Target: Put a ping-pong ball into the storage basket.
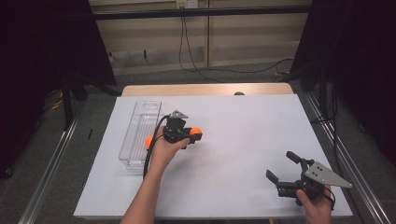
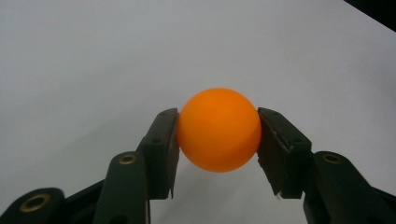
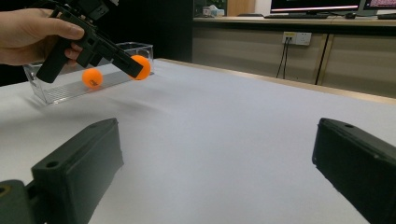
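Note:
My left gripper (image 1: pixel 195 134) is shut on an orange ball (image 1: pixel 196 130) and holds it just above the white sheet, right of a clear plastic tray (image 1: pixel 140 122). In the left gripper view the ball (image 2: pixel 218 135) sits squeezed between the two pads (image 2: pixel 168 149). A second orange ball (image 1: pixel 148 142) lies in the tray, partly hidden by the hand. From the right gripper view I see the held ball (image 3: pixel 141 66), the ball in the tray (image 3: pixel 92 78) and the tray (image 3: pixel 56 92) itself. My right gripper (image 1: pixel 280 164) stands open near the sheet's front right, nothing between its jaws (image 3: pixel 217 158).
A white sheet (image 1: pixel 243 135) covers the wooden table (image 1: pixel 205 89). Black curtains hang on both sides, and cables run over the floor behind. A long counter with monitors stands far off in the right gripper view.

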